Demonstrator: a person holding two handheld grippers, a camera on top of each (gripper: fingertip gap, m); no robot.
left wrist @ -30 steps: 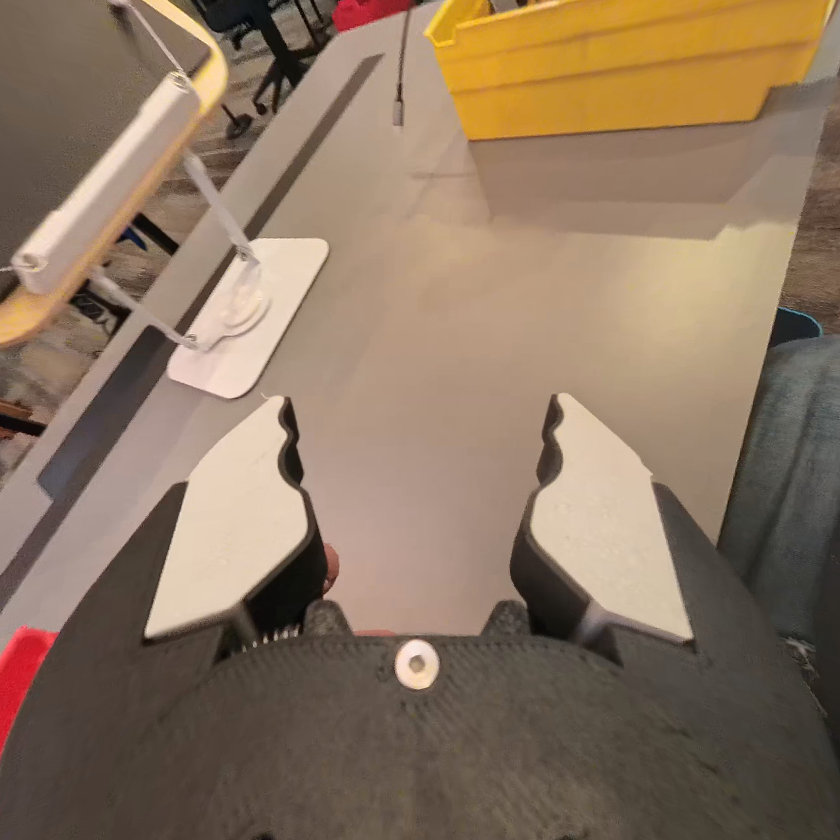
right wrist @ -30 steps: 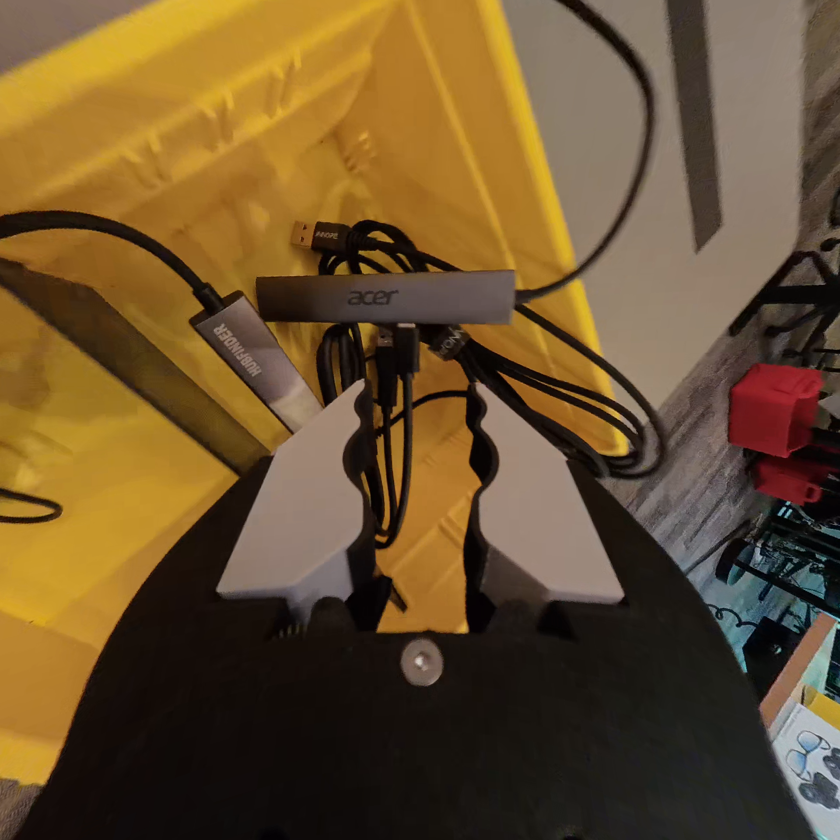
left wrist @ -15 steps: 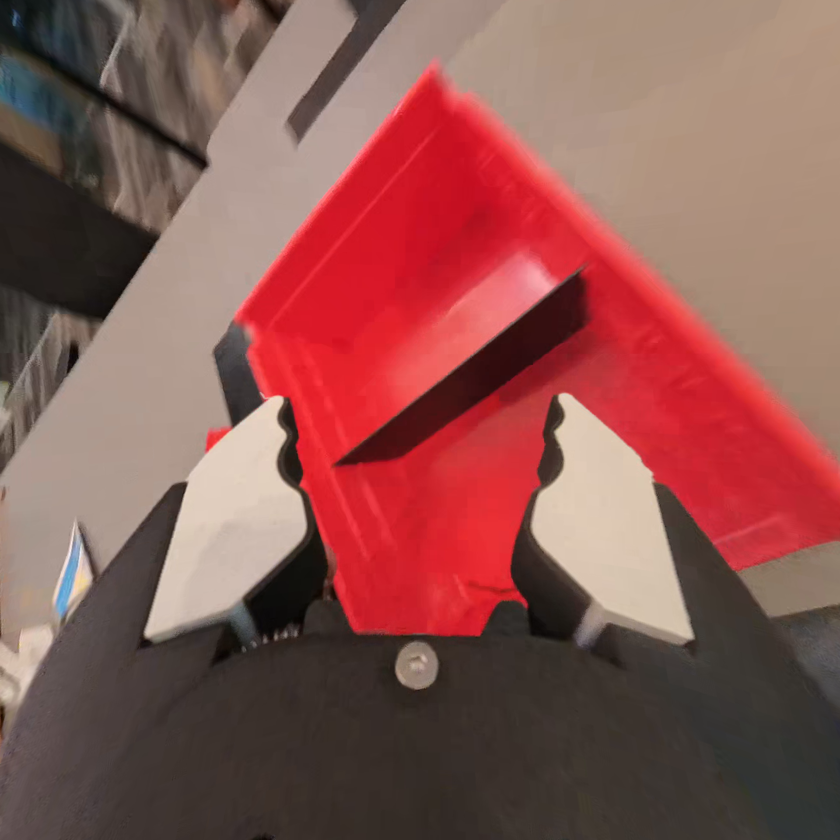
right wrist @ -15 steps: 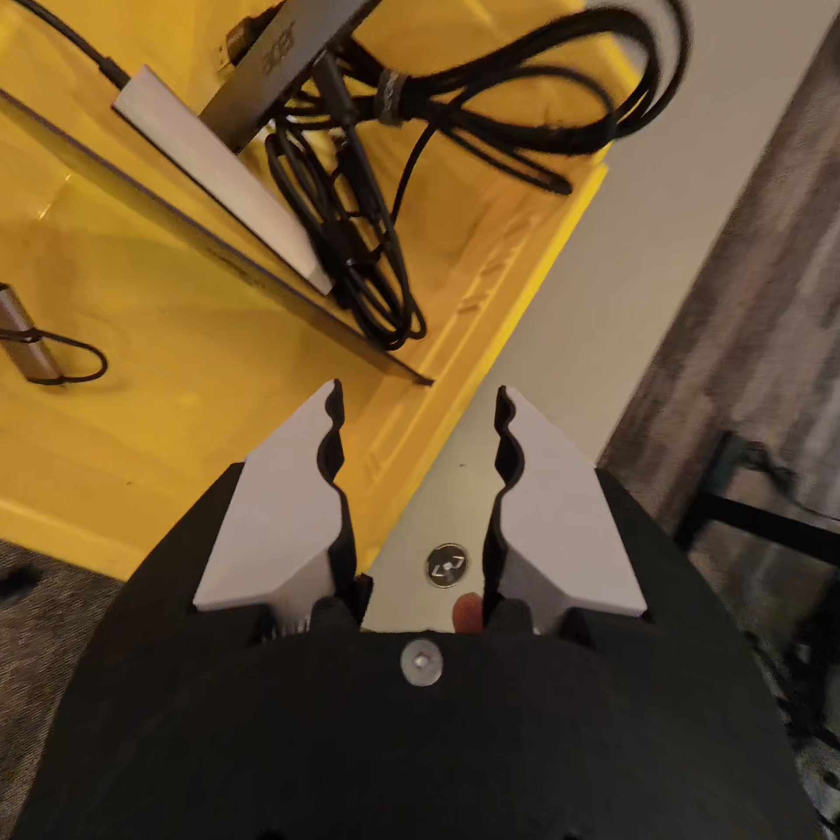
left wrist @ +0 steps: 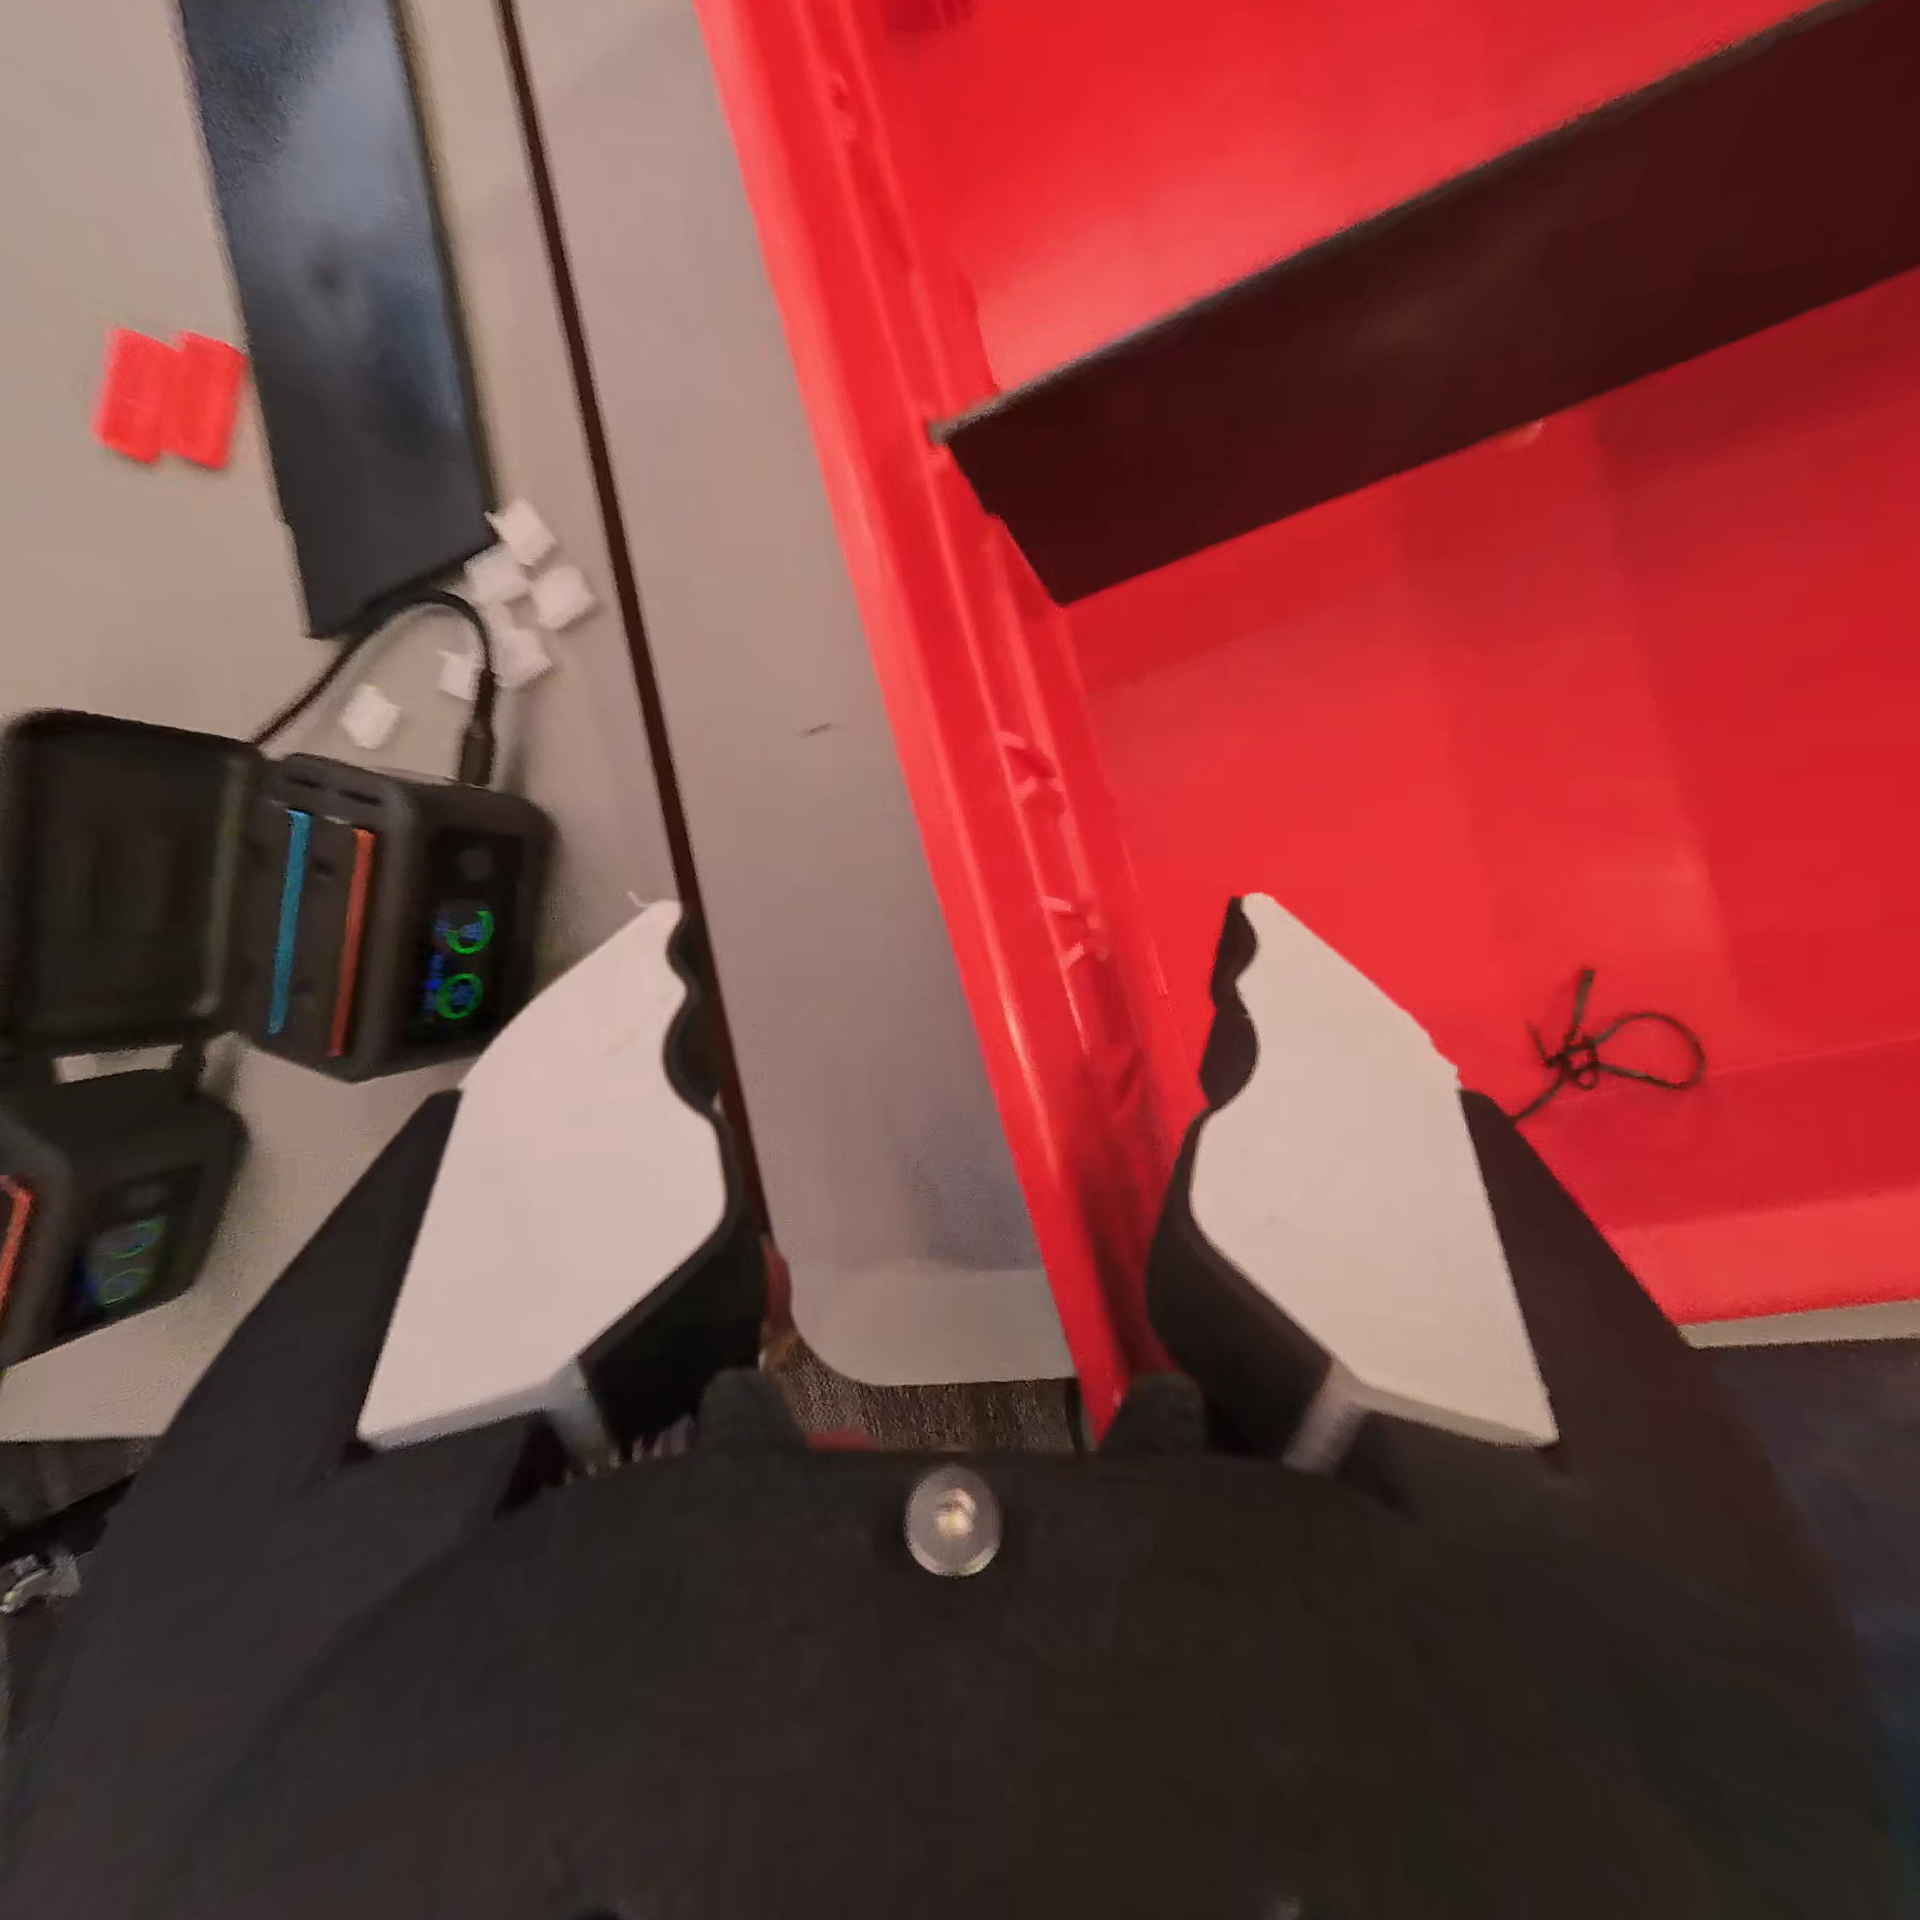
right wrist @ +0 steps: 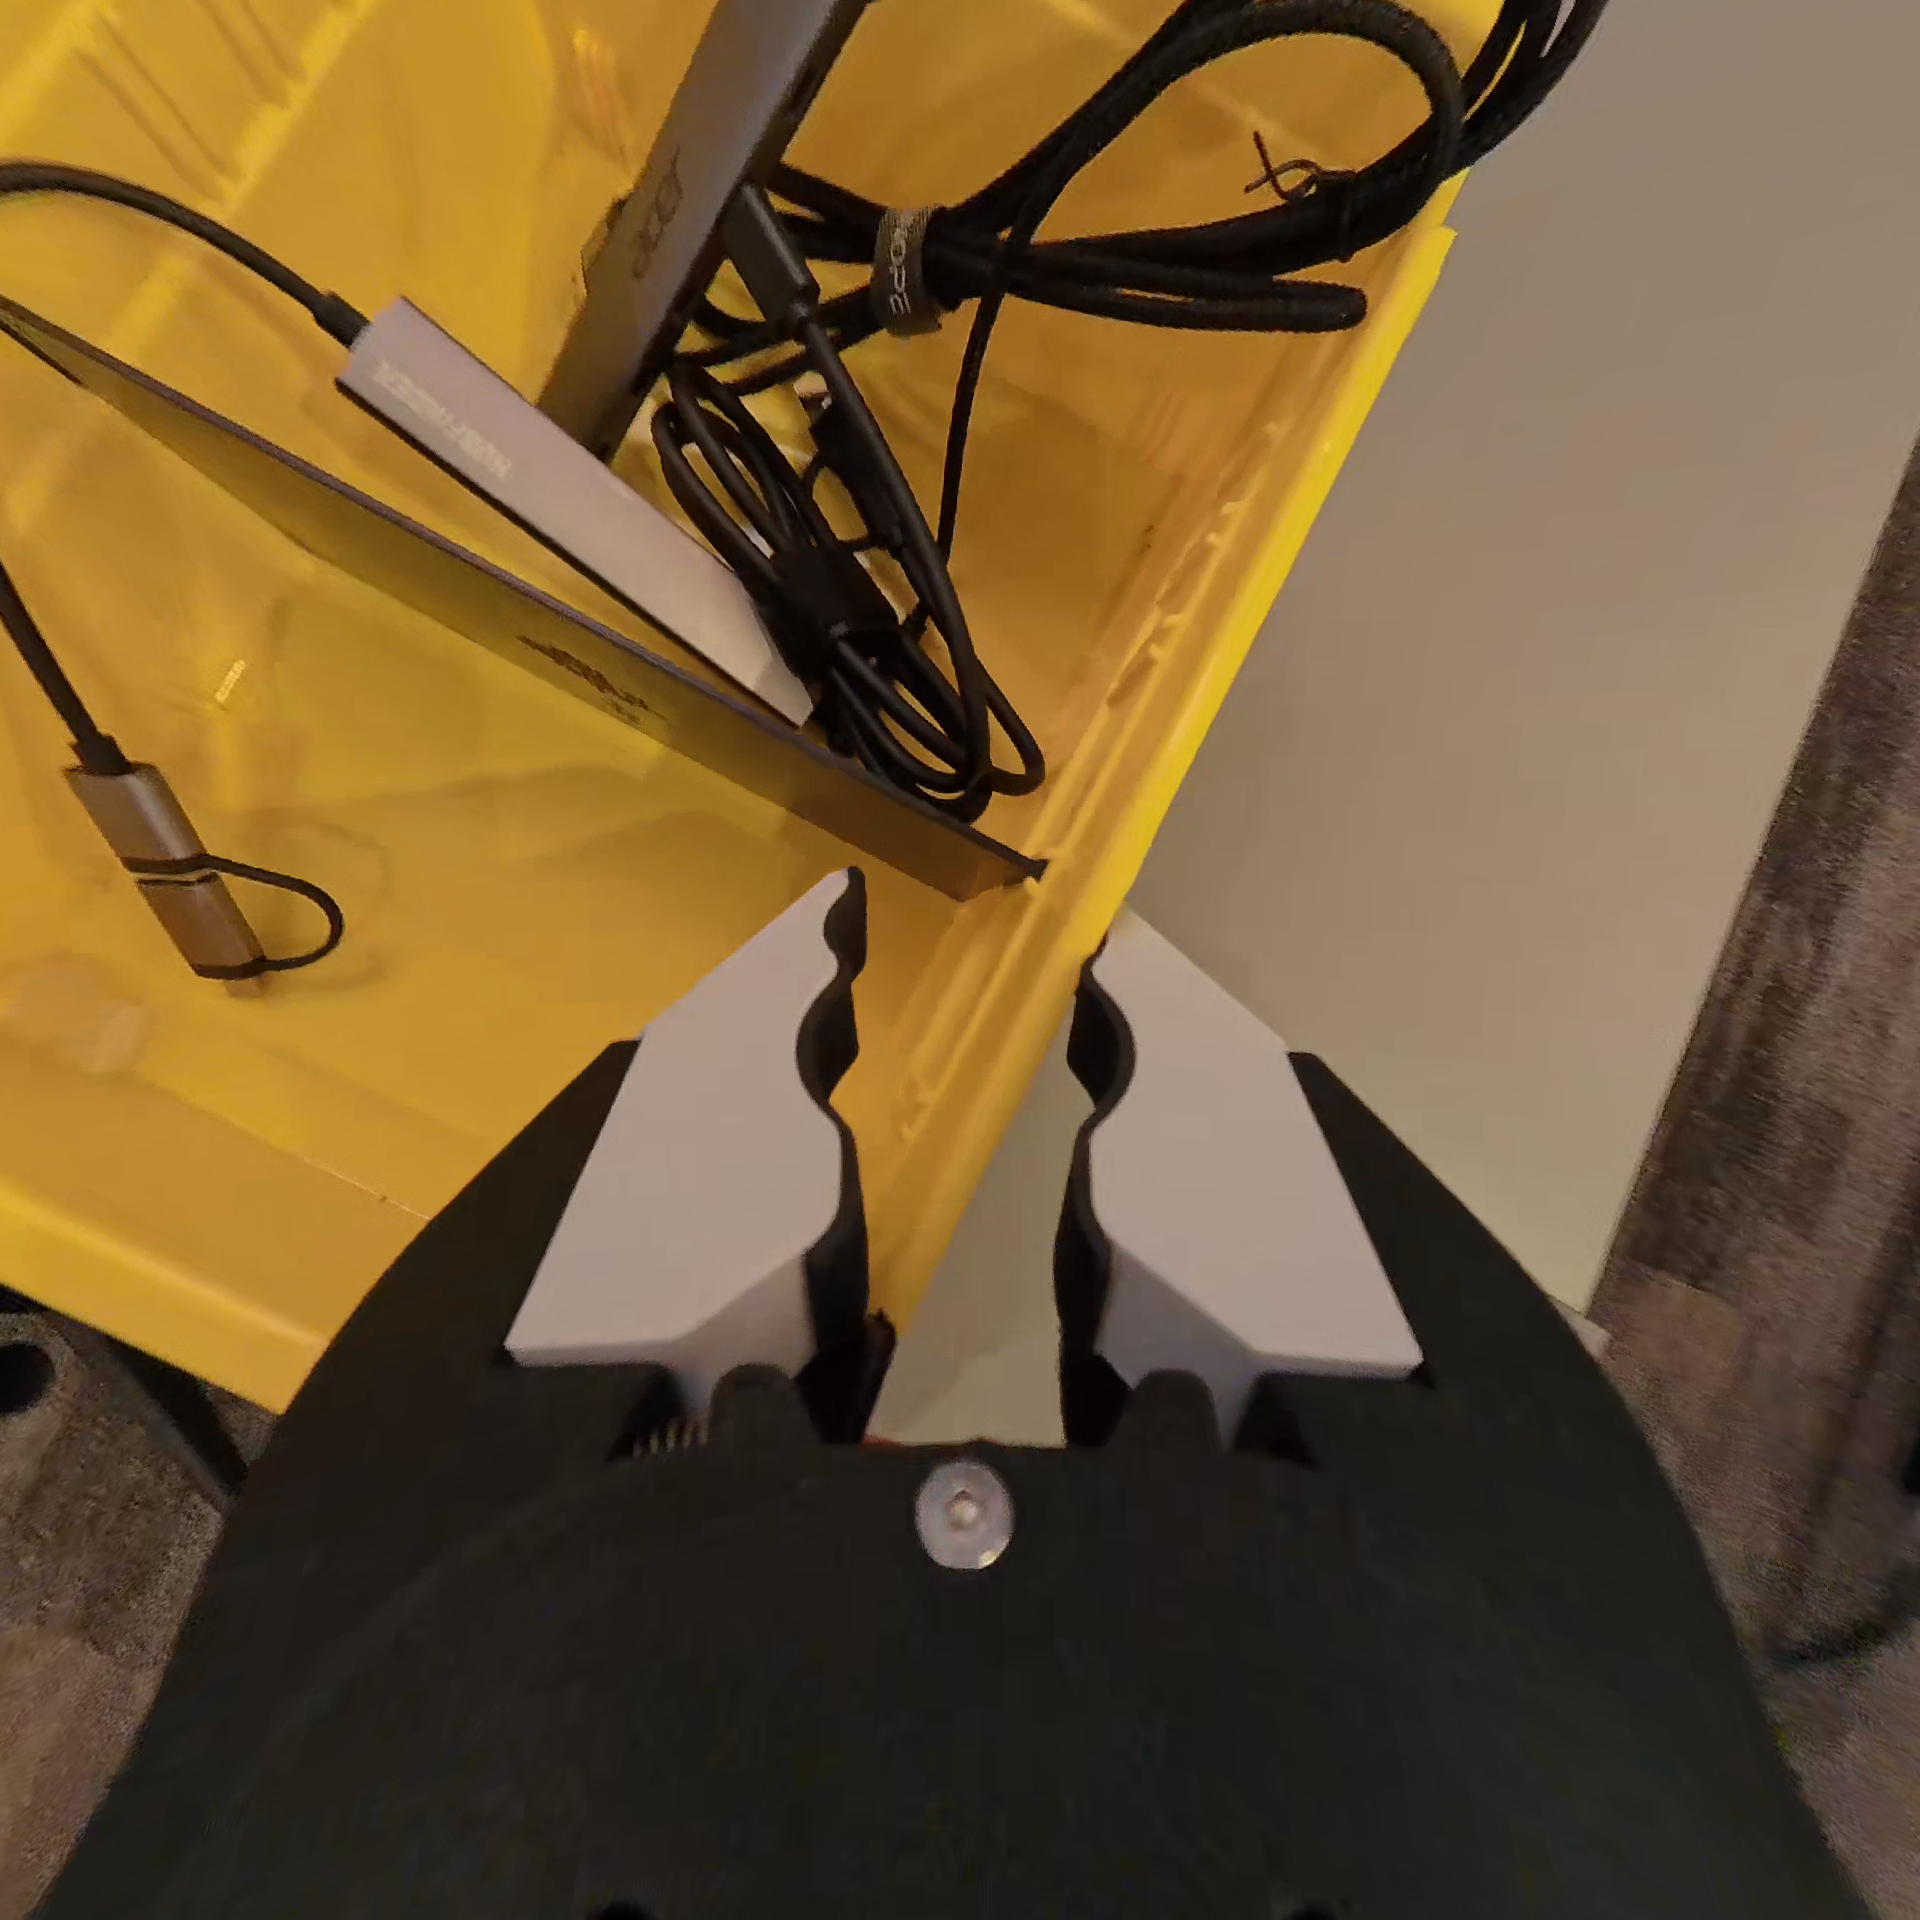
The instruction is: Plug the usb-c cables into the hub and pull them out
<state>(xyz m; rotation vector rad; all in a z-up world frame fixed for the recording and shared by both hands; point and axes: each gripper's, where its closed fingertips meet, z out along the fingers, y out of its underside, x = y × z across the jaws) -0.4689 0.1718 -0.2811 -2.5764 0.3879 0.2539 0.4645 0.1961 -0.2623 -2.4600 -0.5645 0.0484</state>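
**Over two plastic bins, both grippers are hanging empty**

Above the yellow plastic bin [right wrist: 1226, 665], the right gripper [right wrist: 966, 935] is hanging with jaws partly spread, gripping nothing, straddling the bin's wall. Inside the bin, two slim grey metal hubs [right wrist: 582, 499] are lying beside coiled black cables [right wrist: 1143, 239]. The left gripper [left wrist: 956, 914] is gaping wide, empty, over a red plastic bin [left wrist: 1403, 831].

A grey table [left wrist: 831, 935] carries a red bin [left wrist: 1455, 779]; left of the bin a dark seam runs along the tabletop, and beyond it lie a black slab [left wrist: 332, 312] and black cases [left wrist: 395, 914] with lit green rings; grey carpet [right wrist: 1787, 935] shows past the table's edge; the light is warm.
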